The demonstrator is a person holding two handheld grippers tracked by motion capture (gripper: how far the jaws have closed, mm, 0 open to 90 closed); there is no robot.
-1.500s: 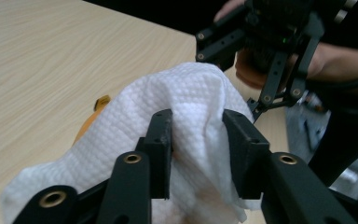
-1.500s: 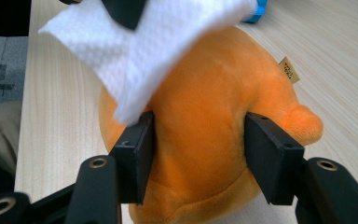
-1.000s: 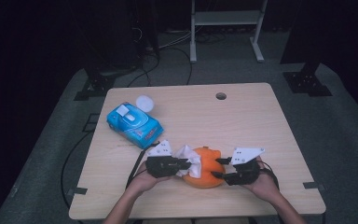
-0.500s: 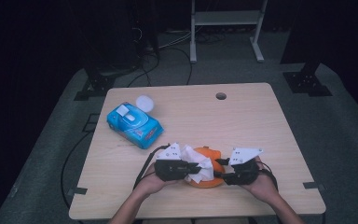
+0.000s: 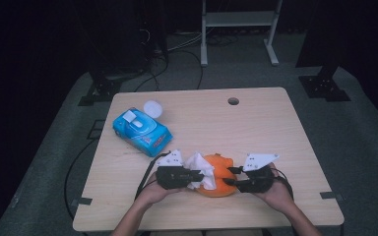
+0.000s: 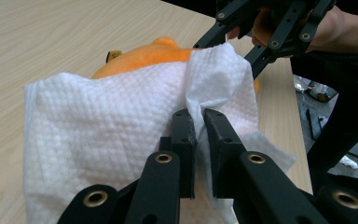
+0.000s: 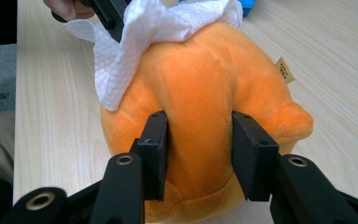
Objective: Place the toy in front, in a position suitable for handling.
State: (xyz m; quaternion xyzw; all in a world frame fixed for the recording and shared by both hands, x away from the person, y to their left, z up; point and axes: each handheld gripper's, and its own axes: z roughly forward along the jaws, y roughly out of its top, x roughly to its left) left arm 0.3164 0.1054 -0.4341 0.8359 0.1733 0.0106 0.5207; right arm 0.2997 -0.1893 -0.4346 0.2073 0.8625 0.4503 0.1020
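Near the table's front edge, your left gripper pinches a fold of the wipe draped over the orange plush, while your right gripper clamps the plush's side. Rub hard and the thin fold may slip from the jaws or tear; the soft plush may squirm loose at the right.
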